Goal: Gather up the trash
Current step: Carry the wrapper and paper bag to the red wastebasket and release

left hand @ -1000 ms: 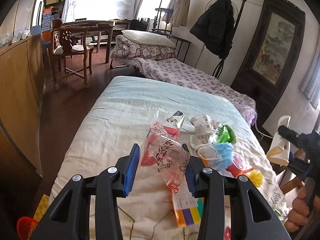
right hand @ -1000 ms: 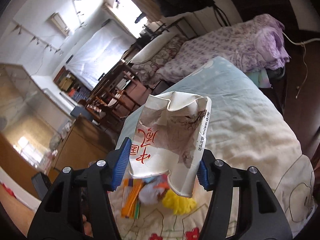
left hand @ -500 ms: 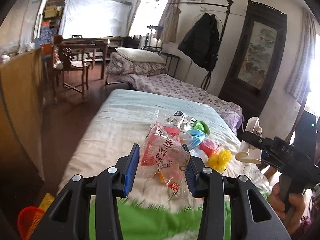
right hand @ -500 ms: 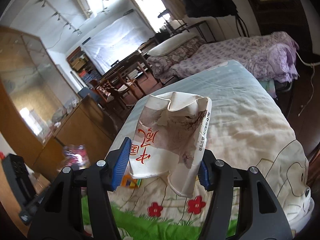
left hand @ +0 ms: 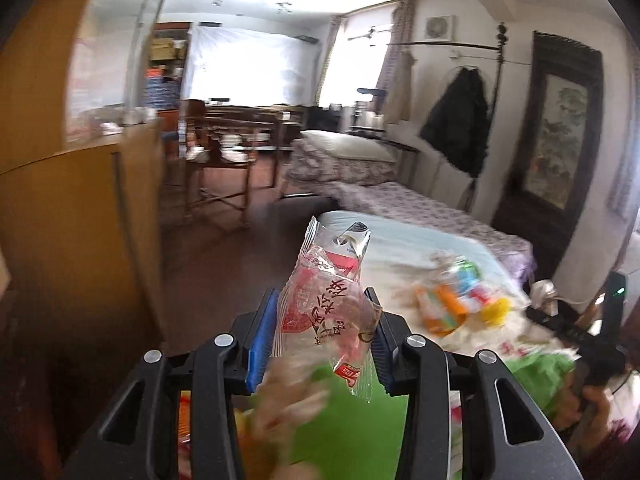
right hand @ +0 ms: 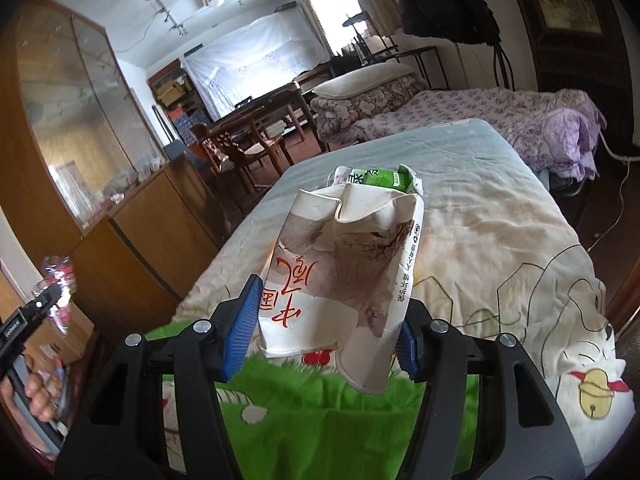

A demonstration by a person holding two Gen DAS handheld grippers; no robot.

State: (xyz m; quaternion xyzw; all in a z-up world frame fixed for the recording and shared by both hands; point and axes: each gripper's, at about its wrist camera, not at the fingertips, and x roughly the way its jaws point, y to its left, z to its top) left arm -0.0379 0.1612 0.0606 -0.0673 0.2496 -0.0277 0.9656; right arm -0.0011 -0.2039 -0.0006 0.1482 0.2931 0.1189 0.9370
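Observation:
My left gripper (left hand: 320,334) is shut on a clear plastic wrapper with red print (left hand: 324,300) and holds it off the left side of the bed. My right gripper (right hand: 326,336) is shut on a crushed white paper cup with red characters (right hand: 340,276), above the bed's near end. A pile of colourful trash (left hand: 456,296) lies on the bed (left hand: 400,248). A green carton (right hand: 380,178) lies on the bed just beyond the cup. The left gripper with its wrapper also shows in the right wrist view (right hand: 52,292).
A wooden cabinet (left hand: 80,220) stands left of the bed. The dark floor (left hand: 224,264) runs between them. A second bed with purple cover (right hand: 500,116) lies beyond. Chairs and a table (left hand: 228,148) stand at the back. The green quilt edge (right hand: 320,412) is below me.
Both grippers pulled back from the bed toward its near end, each still holding its item. The left one swung left toward the cabinet and floor; the trash pile now lies to its right.

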